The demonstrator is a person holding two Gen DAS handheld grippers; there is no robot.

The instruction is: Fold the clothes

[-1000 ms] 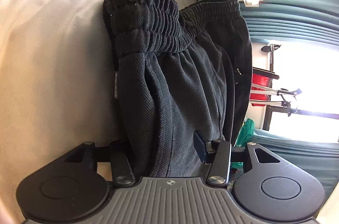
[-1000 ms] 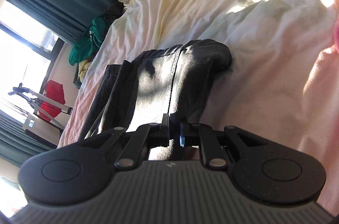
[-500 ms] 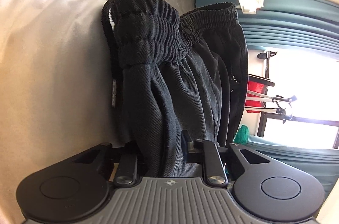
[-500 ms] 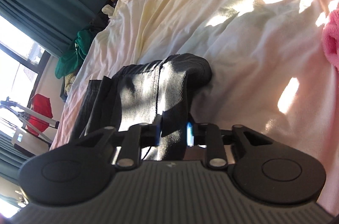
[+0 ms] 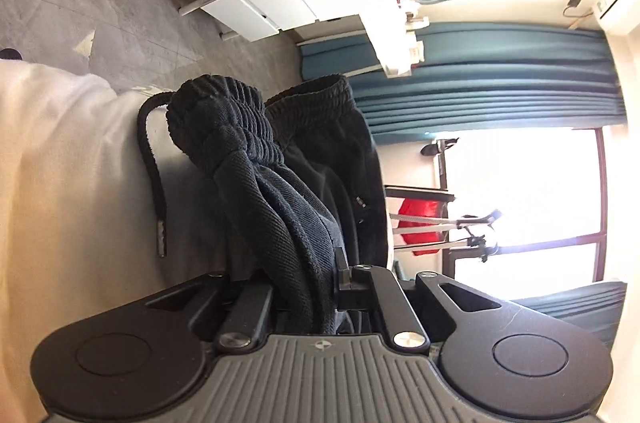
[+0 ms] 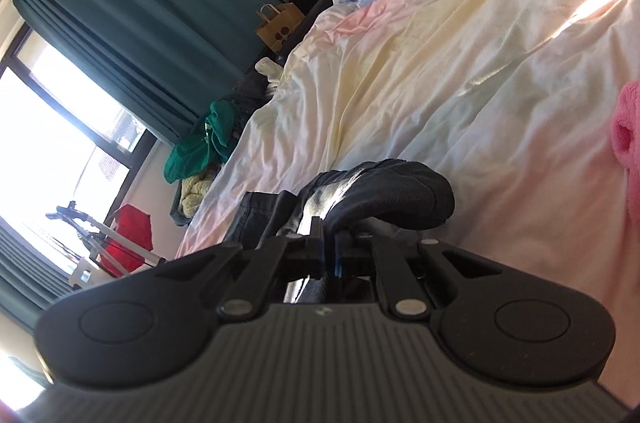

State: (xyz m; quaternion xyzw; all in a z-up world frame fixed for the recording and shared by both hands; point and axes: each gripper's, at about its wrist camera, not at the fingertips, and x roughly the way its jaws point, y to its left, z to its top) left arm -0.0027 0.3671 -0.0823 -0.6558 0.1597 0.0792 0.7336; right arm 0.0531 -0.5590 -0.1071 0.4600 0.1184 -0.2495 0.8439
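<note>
Moved: both grippers now bite tighter than a second ago; my right jaws, parted midway, pinch again.
Left gripper [image 5: 304, 287]: jaws narrow, clamped on bunched trousers [image 5: 280, 207] near the waistband [image 5: 224, 119].
Right gripper [image 6: 328, 255]: jaws nearly closed on a trouser fold just ahead.
Trousers: hanging from my jaws above the bed [image 6: 460, 71].
Cord [image 5: 150, 159]: dangles left of the left jaws.
Advice: I judge both holds should stay level, the cloth taut, edges matched.

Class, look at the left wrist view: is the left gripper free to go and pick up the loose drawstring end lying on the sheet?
Probably not yet: the left gripper is shut on the black pants. The drawstring itself lies uncovered on the sheet.
</note>
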